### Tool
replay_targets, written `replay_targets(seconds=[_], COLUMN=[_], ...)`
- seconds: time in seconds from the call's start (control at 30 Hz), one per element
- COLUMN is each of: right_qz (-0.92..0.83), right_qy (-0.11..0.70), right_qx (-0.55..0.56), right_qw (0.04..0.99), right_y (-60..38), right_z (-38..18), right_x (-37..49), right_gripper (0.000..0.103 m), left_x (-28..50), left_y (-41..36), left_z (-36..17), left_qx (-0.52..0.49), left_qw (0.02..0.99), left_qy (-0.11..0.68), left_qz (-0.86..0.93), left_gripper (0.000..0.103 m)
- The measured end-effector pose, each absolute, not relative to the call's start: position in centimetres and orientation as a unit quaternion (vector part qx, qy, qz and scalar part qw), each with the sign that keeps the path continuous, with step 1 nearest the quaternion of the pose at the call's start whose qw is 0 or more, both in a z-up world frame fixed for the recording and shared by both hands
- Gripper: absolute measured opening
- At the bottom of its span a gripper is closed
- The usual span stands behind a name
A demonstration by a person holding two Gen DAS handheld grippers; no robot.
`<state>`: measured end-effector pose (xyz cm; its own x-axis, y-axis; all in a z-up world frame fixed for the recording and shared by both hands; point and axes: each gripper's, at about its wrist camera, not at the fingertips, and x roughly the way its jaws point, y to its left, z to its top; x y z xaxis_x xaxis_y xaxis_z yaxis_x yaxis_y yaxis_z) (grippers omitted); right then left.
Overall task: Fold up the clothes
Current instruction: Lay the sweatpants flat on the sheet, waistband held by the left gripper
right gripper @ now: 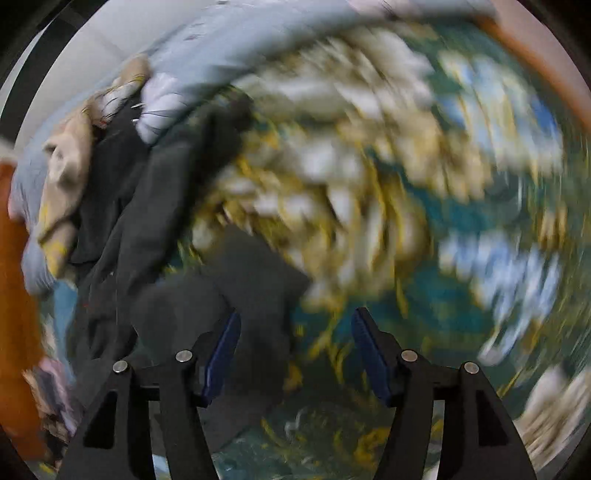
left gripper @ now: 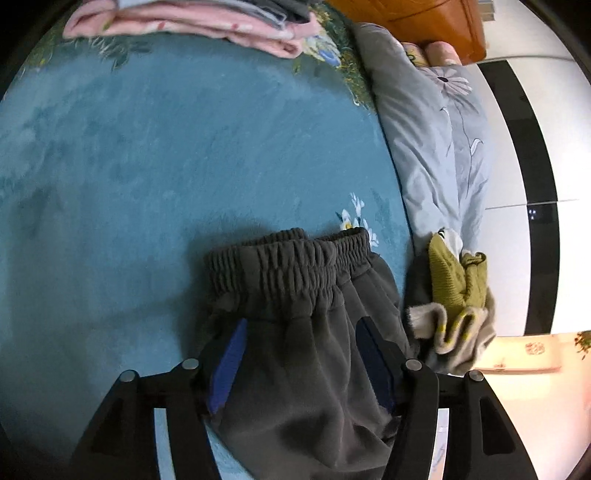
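Grey trousers (left gripper: 295, 332) on teal bedspread (left gripper: 147, 147), waistband folded over, between left gripper (left gripper: 299, 354) jaws, apart. Right gripper (right gripper: 295, 350) jaws apart, empty, view blurred. Risk: careless closing bunches fabric, spoiling fold.

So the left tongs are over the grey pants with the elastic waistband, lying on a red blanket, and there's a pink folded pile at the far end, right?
Not quite: the blanket is teal blue, not red, as the left wrist view shows. The rest holds: the left tongs are over the grey pants with the elastic waistband, and the pink folded pile lies at the far end.
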<state>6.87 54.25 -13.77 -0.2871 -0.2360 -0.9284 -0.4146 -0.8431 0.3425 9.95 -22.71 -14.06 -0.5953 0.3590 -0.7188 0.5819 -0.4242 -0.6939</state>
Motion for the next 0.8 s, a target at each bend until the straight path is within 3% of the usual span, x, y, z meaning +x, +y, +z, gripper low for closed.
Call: replay_targets(seconds=[0.13,0.3,0.33,0.4,0.47,0.63,0.8], right_qz=[0.715,0.692,0.689,0.683,0.698,0.766,0.767], right_qy=[0.387,0.428,0.427,0.422,0.394,0.367,0.371], right_qx=[-0.581,-0.575,-0.578,-0.587,-0.591,-0.522,-0.515], right_qw=[0.041,0.082,0.094,0.103,0.096,0.075,0.094], right_y=[53.6,51.5,51.2,50.3,49.5,49.9,51.5], right_z=[-16.8,-18.0,-17.9,-17.3,-15.7,-9.7,-9.0], right_x=[8.8,8.4,8.2,7.6,6.8,5.4,5.5], right_gripper=[0.064,0.062,0.056,0.024,0.011,0.008,0.008], left_x=[10.6,11.4,11.5,11.7,11.9,12.0,10.6], left_y=[-23.2,-24.0,-24.2,-24.3,-24.5,-24.9,-23.9], left_z=[-14.0,-14.4,-14.5,-14.3,-14.0,-14.2,-15.7], left_qx=[0.439,0.437,0.437,0.437,0.434,0.439,0.497], left_qw=[0.083,0.099,0.103,0.109,0.119,0.136,0.147], left_qy=[0.543,0.561,0.564,0.560,0.553,0.539,0.500], left_qz=[-0.711,-0.696,-0.693,-0.695,-0.701,-0.706,-0.694], left_gripper=[0.069,0.073,0.073,0.073,0.073,0.073,0.073])
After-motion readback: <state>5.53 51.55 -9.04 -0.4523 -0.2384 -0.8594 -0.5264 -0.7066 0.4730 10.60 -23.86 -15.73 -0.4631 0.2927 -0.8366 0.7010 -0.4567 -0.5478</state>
